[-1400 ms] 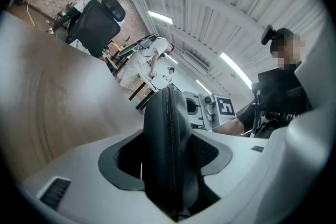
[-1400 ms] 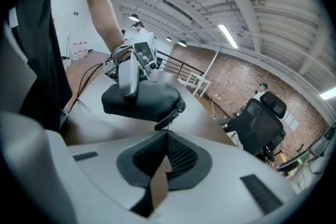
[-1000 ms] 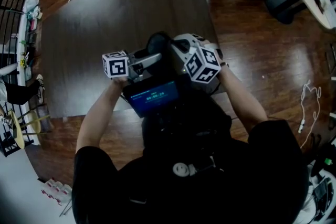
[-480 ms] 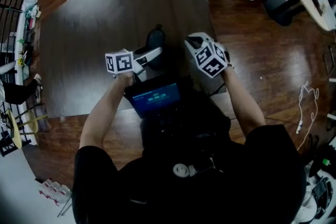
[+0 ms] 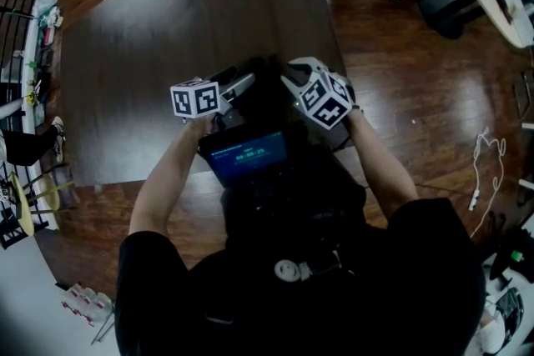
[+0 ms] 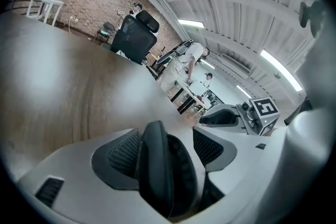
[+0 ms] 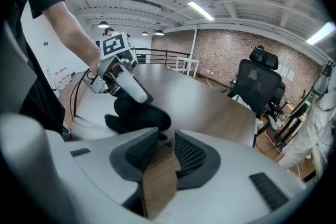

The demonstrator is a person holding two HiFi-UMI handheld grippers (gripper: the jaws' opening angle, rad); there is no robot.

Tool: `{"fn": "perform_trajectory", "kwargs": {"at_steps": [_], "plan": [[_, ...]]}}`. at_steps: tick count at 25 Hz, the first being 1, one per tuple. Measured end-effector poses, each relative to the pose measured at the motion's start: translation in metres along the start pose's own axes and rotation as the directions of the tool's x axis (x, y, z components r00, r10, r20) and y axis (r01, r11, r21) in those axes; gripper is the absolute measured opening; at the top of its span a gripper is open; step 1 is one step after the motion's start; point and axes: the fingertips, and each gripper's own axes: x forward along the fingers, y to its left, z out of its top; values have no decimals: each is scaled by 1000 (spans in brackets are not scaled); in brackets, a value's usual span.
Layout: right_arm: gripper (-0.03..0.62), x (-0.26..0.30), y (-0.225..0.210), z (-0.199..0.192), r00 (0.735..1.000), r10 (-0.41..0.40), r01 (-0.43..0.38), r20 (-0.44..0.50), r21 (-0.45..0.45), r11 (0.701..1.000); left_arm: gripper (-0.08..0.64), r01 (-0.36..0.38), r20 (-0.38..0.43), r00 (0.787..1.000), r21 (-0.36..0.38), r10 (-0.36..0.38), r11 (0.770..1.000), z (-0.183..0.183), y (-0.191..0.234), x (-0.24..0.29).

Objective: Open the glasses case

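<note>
The black glasses case (image 5: 263, 87) sits low over the dark table (image 5: 150, 37), between my two grippers. In the left gripper view the case (image 6: 160, 165) stands on edge between the pads of my left gripper (image 6: 165, 147). Its two halves look parted. The jaws are opening and the right pad (image 6: 210, 147) stands off the case. The jaws of my right gripper (image 7: 167, 147) are opening too, with only bare table between them. From there the case (image 7: 139, 117) lies just ahead, under the left gripper (image 7: 131, 89).
A lit screen (image 5: 246, 154) hangs at the person's chest, over the table's near edge. A black office chair (image 7: 260, 81) stands beyond the table's far side. Another chair (image 5: 450, 4) and a white cable (image 5: 488, 162) are on the wooden floor to the right.
Both grippers have sunk toward the table with the case. The right gripper pulled away to the right, then came back beside the case, and its jaws have spread apart.
</note>
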Motion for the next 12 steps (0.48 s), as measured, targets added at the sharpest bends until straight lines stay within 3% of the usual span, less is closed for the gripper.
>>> {"fn": "perform_trajectory", "kwargs": {"at_steps": [7,12], "plan": [[129,3,10,-7,1000,18,-18,-20,-13,1000,321,-3,-43,999,81,6,997,-10,2,0],[129,21,38,-1,997,72,-73,-20,-95,993,320,4,-99,995,259,23,966,-12,-11,-1]]}}
